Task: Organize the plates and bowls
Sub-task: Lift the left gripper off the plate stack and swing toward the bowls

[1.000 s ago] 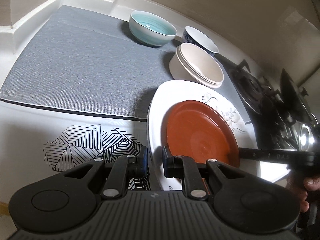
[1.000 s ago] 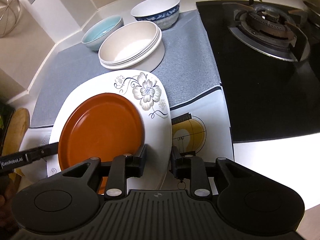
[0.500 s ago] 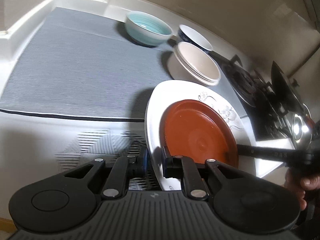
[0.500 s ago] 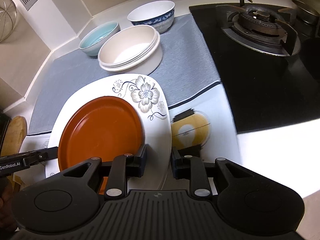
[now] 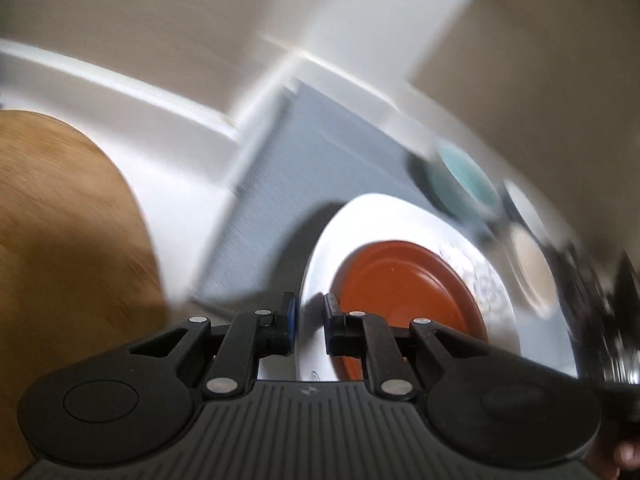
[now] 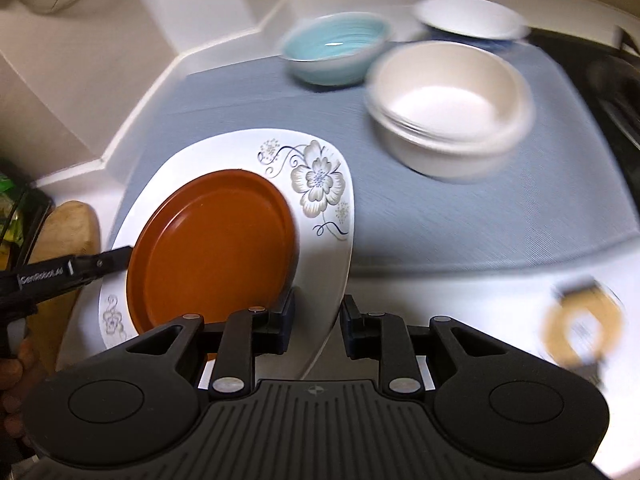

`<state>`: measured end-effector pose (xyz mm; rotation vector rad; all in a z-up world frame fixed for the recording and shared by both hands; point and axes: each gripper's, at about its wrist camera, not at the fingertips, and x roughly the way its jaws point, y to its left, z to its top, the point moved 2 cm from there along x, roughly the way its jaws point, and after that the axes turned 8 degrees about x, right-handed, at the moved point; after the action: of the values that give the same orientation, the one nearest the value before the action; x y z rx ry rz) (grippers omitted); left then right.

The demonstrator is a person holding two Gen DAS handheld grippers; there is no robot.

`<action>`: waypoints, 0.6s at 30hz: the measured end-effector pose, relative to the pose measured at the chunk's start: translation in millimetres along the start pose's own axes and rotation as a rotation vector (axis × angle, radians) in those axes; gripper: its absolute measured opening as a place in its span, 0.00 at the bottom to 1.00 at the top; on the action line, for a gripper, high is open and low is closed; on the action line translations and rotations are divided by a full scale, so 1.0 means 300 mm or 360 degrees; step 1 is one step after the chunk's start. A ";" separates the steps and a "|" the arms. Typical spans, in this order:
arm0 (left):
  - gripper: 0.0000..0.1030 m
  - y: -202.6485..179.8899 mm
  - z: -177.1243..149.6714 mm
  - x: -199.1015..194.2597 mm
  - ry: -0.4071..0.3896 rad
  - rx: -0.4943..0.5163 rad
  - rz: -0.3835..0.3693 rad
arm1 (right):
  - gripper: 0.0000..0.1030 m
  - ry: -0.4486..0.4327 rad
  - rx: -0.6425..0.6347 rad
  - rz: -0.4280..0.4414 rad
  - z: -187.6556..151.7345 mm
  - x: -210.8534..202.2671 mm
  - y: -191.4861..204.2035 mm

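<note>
A white square plate with a flower print carries a brown round plate and is held off the counter between both grippers. My right gripper is shut on the white plate's near right edge. My left gripper is shut on its left edge, with the brown plate just beyond; one of its fingers shows in the right wrist view. On the grey mat stand a teal bowl, stacked cream bowls and a blue-patterned white bowl.
A wooden board lies at the left end of the counter. The black gas stove is at the far right. A printed yellow ring marks the white counter at the front right. Walls close in behind the mat.
Both grippers have carried the two plates leftward, now over the grey mat. The wooden board has come into the left wrist view, and the stove has slid to the edge. Both views are blurred.
</note>
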<state>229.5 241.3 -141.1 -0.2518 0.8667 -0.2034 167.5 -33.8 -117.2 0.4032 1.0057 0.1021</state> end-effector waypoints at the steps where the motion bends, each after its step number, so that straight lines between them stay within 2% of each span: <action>1: 0.15 0.016 0.017 0.008 -0.0022 -0.0022 0.0028 | 0.25 0.0006 -0.0025 0.0008 0.021 0.024 0.028; 4: 0.16 0.080 0.073 0.024 -0.0055 -0.0122 0.0099 | 0.25 0.0013 -0.0073 0.0028 0.075 0.088 0.094; 7: 0.17 0.106 0.106 0.039 -0.0091 -0.0136 0.0163 | 0.26 0.0011 -0.0093 0.0042 0.121 0.138 0.141; 10: 0.17 0.121 0.128 0.049 -0.0093 -0.0143 0.0177 | 0.26 0.0001 -0.0130 0.0048 0.151 0.172 0.180; 13: 0.17 0.110 0.132 0.041 -0.0088 -0.0136 0.0195 | 0.27 0.0007 -0.0112 0.0052 0.167 0.183 0.182; 16: 0.23 0.088 0.132 0.009 -0.0128 -0.0119 0.0255 | 0.27 -0.0001 -0.0101 0.0058 0.149 0.166 0.168; 18: 0.23 0.068 0.128 -0.037 -0.0171 -0.0098 0.0300 | 0.28 -0.0016 -0.0087 0.0057 0.140 0.144 0.152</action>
<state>253.6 269.1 -115.4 -0.2345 0.7855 0.0125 230.5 7.7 -114.9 0.3713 0.9837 0.1591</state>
